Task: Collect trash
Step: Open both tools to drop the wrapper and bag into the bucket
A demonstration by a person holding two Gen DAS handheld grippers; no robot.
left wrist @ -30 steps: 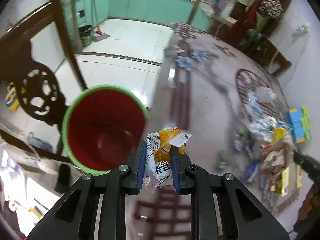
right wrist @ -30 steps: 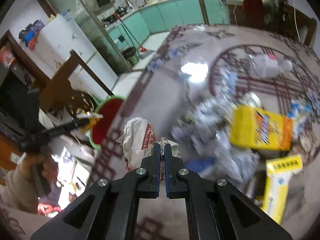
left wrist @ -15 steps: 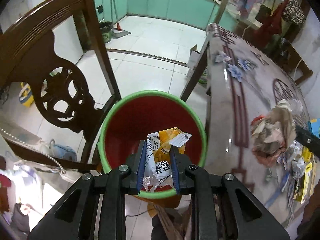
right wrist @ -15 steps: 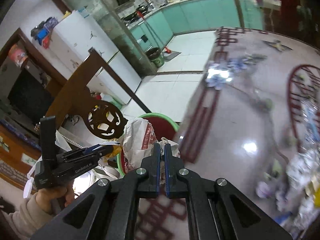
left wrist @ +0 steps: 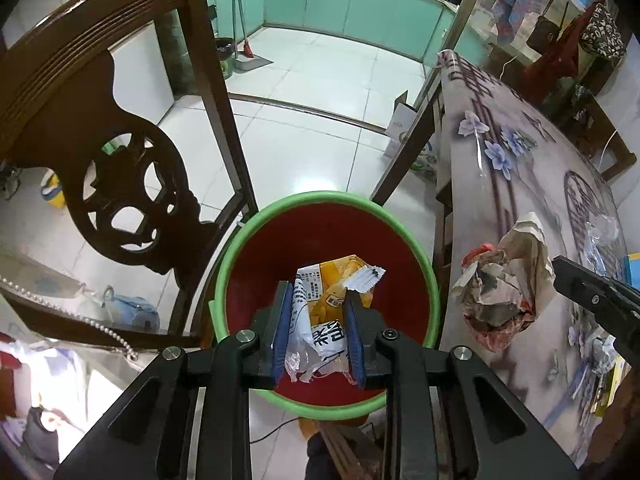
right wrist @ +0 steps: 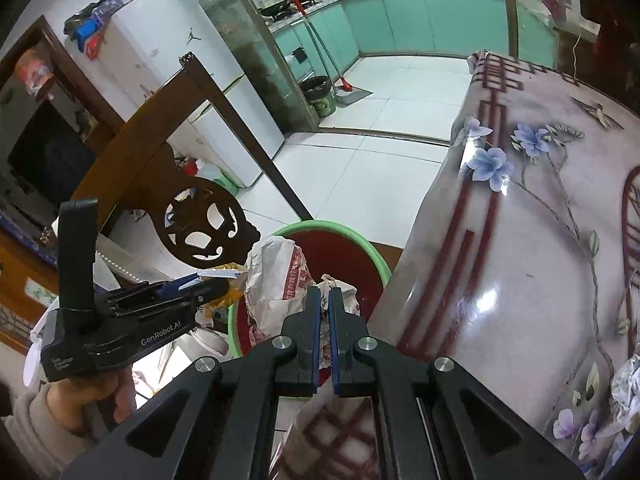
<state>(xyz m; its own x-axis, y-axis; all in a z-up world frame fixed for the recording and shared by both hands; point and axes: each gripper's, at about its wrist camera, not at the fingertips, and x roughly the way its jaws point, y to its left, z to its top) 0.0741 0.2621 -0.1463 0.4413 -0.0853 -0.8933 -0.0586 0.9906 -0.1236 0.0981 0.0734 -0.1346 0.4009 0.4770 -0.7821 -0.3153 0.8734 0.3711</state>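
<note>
glossy table (right wrist: 520, 280); round bin (left wrist: 280, 216); crinkled wrapper (left wrist: 320, 320).

A: What hid the near rim of the green-rimmed red plastic bucket (left wrist: 320, 200)?

B: The left gripper (left wrist: 319, 334) and its yellow-and-white snack wrapper (left wrist: 324, 320). At the lower right of the frame, the table litter (left wrist: 600, 364) was too blurred to identify.

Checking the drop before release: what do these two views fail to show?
- Bin bottom: left wrist view, covered by the snack wrapper and left gripper.
- Whether the crumpled paper bag is over the bin: uncertain in both views.
- Wrapper print: too small.
- Right gripper tips: bag hides them.
</note>
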